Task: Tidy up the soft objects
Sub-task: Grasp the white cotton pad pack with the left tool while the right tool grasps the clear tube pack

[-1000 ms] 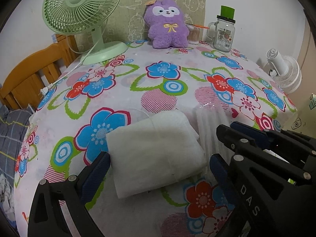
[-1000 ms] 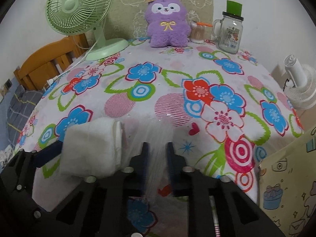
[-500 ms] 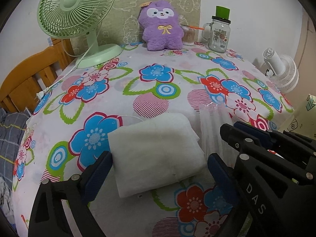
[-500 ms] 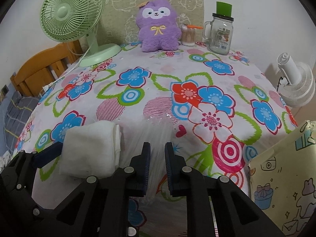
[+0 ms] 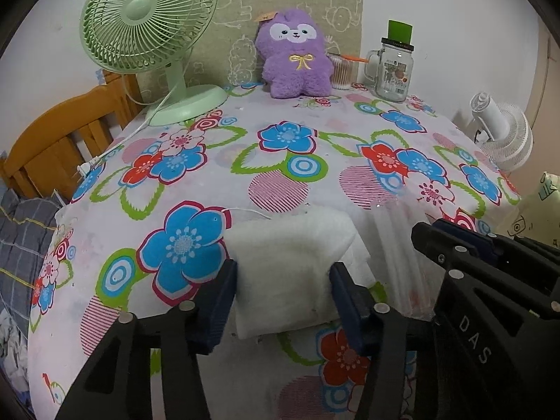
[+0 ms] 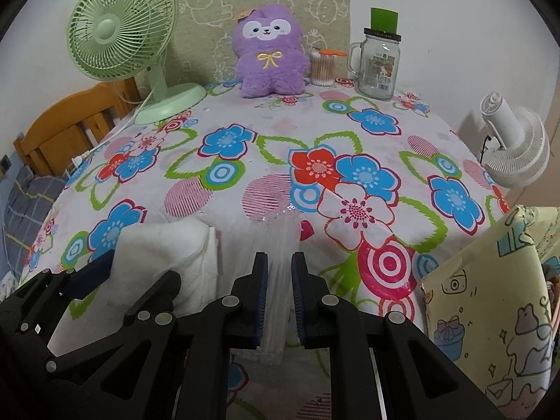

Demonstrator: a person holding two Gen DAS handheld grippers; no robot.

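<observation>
Green plastic stands far left of the plush [image 5: 295, 54]: a desk fan [image 5: 148, 24] on the floral tabletop [image 5: 287, 161], its white cord trailing toward the near edge. Behind that fan a wooden bed frame [image 5: 59, 136] shows beyond the tabletop's left side. The purple plush sits at the back against a patterned board. Just right of the plush is a small tub of cotton swabs [image 5: 340, 75], then a glass mug [image 5: 393, 70] with a green-topped lid. Well right of the plush, off the tabletop, stands a white fan [image 5: 504, 133].

Nearer the camera than the plush, at the front of the tabletop, lies a folded white cloth [image 5: 294, 262]. The left gripper [image 5: 283, 294] has it between its blue fingers [image 5: 215, 311], which are closing and touch its two sides, the cloth bulging up between them. Just right of the cloth lies a clear plastic bag [image 6: 280, 245], flat on the tabletop. The right gripper [image 6: 279, 294] pinches the bag's near end, its fingers [image 6: 260, 297] pressed almost together on the thin plastic. Far right of the plush, in the right wrist view, a pale yellow cartoon-print bag [image 6: 497, 297] stands beside the tabletop.
</observation>
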